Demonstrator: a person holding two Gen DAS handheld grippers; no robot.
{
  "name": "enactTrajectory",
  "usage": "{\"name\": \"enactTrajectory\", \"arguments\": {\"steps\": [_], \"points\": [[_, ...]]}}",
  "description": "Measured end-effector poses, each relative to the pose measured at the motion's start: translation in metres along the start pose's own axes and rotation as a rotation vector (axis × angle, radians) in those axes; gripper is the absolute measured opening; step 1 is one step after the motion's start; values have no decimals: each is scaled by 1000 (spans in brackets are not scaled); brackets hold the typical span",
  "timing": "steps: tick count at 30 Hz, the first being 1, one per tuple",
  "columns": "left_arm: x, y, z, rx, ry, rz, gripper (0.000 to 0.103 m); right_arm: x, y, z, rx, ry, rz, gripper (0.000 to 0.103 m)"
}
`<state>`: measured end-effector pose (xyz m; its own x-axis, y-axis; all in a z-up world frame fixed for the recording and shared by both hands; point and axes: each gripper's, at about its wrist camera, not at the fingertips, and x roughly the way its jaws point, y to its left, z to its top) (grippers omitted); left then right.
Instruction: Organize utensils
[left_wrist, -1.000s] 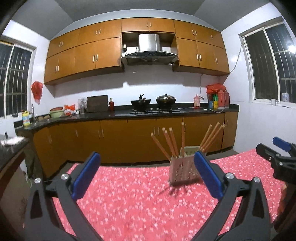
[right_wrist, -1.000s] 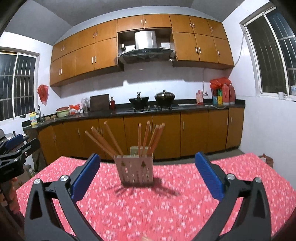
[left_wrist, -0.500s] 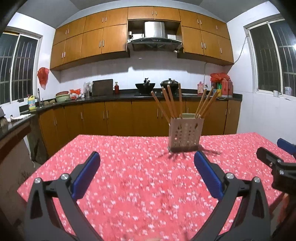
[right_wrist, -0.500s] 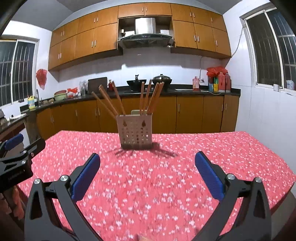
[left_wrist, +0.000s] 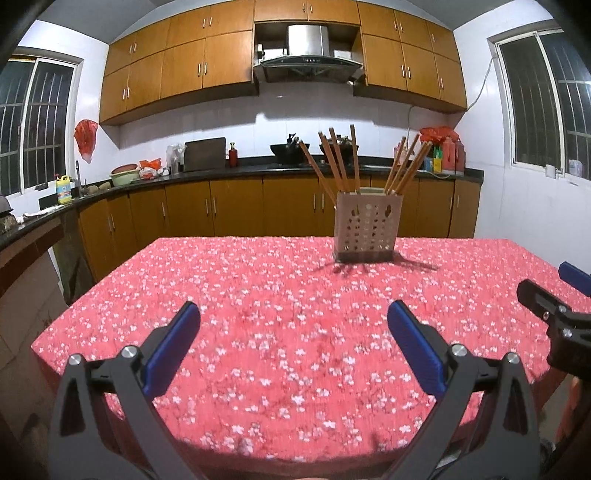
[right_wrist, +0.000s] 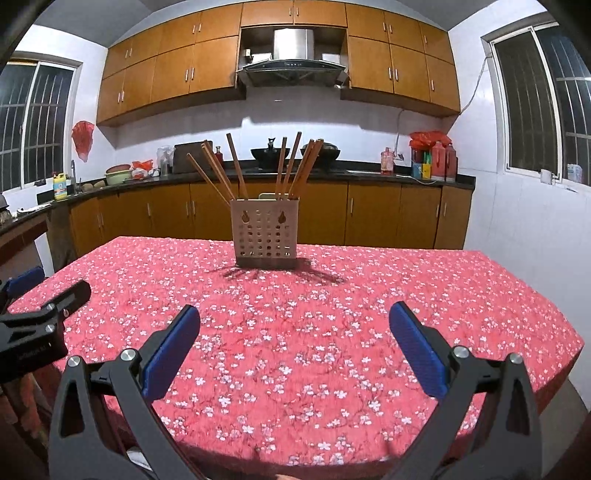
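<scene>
A pale perforated utensil holder (left_wrist: 366, 225) (right_wrist: 265, 232) stands upright toward the far side of the table, with several wooden chopsticks (left_wrist: 334, 162) (right_wrist: 291, 166) fanned out of it. My left gripper (left_wrist: 293, 345) is open and holds nothing, back over the near table edge, well short of the holder. My right gripper (right_wrist: 294, 345) is open as well with nothing between its blue pads, also at the near edge. Each gripper shows at the side of the other's view: the right gripper (left_wrist: 565, 295) and the left gripper (right_wrist: 35, 299).
A red floral tablecloth (left_wrist: 280, 302) (right_wrist: 332, 314) covers the table. Behind it runs a dark kitchen counter (left_wrist: 207, 171) with wooden cabinets, pots on a hob, bottles and a cutting board. Windows flank both sides.
Both grippers have drawn back and risen away from the holder, so it looks smaller and farther and more of the table shows. Both stayed open.
</scene>
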<state>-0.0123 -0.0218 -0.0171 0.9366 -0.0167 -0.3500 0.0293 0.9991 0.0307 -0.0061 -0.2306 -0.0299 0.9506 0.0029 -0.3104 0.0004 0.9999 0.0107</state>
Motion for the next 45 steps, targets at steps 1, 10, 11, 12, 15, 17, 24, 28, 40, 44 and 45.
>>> {"name": "enactTrajectory", "arguments": {"steps": [1, 10, 11, 12, 15, 17, 24, 28, 40, 44, 45], "points": [[1, 0, -2, 1, 6, -1, 99, 0, 0, -1, 1, 4, 0, 101], [4, -3, -7, -4, 27, -2, 99, 1, 5, -9, -8, 26, 9, 101], [4, -3, -7, -5, 28, -3, 99, 1, 6, -10, -7, 28, 9, 101], [4, -4, -8, -5, 30, -4, 99, 1, 5, -11, -4, 33, 9, 101], [4, -6, -8, -6, 32, -10, 99, 2, 3, -11, 6, 42, 9, 101], [4, -7, -9, -6, 33, -13, 99, 3, 2, -12, 12, 45, 7, 101], [3, -12, -10, -1, 35, -17, 99, 2, 0, -13, 18, 49, 6, 101], [2, -13, -11, 0, 36, -18, 99, 2, 0, -13, 19, 49, 7, 101], [1, -13, -11, 0, 36, -19, 99, 2, 0, -13, 18, 48, 6, 101], [1, -13, -11, 0, 36, -19, 99, 2, 0, -13, 19, 49, 6, 101], [1, -13, -10, 0, 37, -19, 99, 2, 0, -13, 18, 49, 6, 101]]}}
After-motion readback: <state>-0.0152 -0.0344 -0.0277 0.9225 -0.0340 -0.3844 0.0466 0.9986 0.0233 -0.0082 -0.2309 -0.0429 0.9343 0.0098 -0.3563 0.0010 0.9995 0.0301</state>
